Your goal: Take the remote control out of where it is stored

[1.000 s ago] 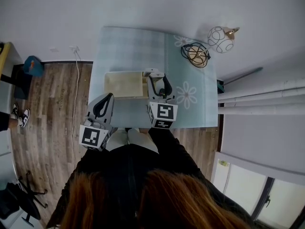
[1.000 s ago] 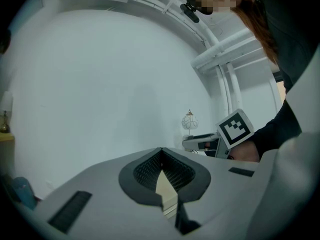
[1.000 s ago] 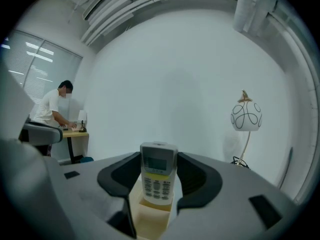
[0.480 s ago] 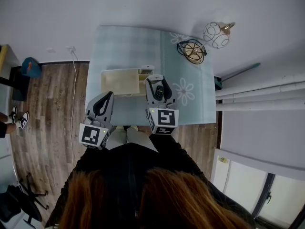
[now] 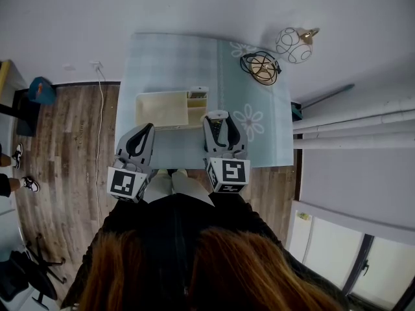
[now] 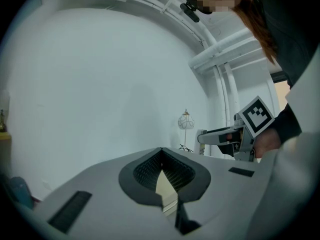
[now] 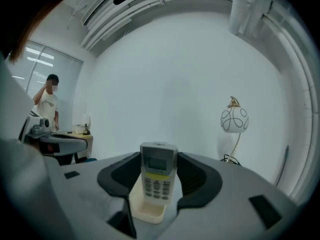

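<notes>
At the left edge of the head view, a person's shoes (image 5: 26,183) are standing on the wood floor (image 5: 65,141), and a white cable (image 5: 102,122) is running down it beside the table (image 5: 175,57).

The left gripper (image 5: 146,135) is hovering over the table's near left corner, just below the cream box (image 5: 161,109). In the left gripper view its jaws are meeting at the tips with nothing between them. Only a sliver of the box is showing through the gap behind the tips.

The box is lying in the middle of the table. Small compartments are sitting at its right end.

Just right of that end and a little nearer the person, the right gripper (image 5: 218,118) is clenching the remote (image 5: 218,129). The remote is sitting clear of the box, over the blue cloth. In the right gripper view it is standing upright between the two dark pads (image 7: 197,176), screen at the top and buttons below, with a pad pressing on each side. A cream piece (image 7: 147,210) is showing under its lower end; I cannot tell whether it belongs to the remote.

Further right, near the table's far right corner, a wire basket (image 5: 262,67) is resting on the cloth. A round white lamp (image 5: 290,44) is standing just beyond it against the wall.
</notes>
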Motion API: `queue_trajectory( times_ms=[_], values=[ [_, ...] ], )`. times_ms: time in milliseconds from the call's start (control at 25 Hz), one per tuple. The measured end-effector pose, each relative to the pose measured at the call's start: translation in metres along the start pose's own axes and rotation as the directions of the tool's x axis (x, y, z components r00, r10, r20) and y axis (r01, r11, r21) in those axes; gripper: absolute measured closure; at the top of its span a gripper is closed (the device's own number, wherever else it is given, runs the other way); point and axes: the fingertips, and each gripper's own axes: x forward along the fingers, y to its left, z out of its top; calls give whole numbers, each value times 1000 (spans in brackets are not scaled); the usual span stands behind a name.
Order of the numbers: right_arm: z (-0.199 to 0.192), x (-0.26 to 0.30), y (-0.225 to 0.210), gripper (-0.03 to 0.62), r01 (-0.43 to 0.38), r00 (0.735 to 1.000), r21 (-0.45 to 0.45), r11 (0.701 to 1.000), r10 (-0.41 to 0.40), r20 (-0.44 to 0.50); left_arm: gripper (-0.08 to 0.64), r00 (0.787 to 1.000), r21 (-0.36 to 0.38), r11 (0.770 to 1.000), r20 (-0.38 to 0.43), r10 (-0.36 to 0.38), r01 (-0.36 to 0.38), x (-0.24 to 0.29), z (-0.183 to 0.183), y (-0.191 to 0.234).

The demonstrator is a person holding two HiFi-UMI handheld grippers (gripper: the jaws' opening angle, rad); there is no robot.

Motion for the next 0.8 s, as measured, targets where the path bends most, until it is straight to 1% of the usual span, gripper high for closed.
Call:
queue_trajectory(
  times_ms=[160,280,520,800],
  values=[
    [-2,-10,-5,357,8,1000,9,1000,-8,4,554,1000,8,1000,-16,-4,4,2,-2,-1],
    [-8,-15,-9,357,16,1000,17,1000,-16,-7,554,1000,7,1000,-11,-11,11,4,-1,-3],
    [-33,-28,-28,357,64,996,26,998,-62,-68,554,1000,8,1000,-20,-16,16,5,-2,-4],
    [-66,-47,-54,357,131,982,8,991,-128,-140,554,999,11,999,-20,-33,34,8,-7,-7]
  ],
)
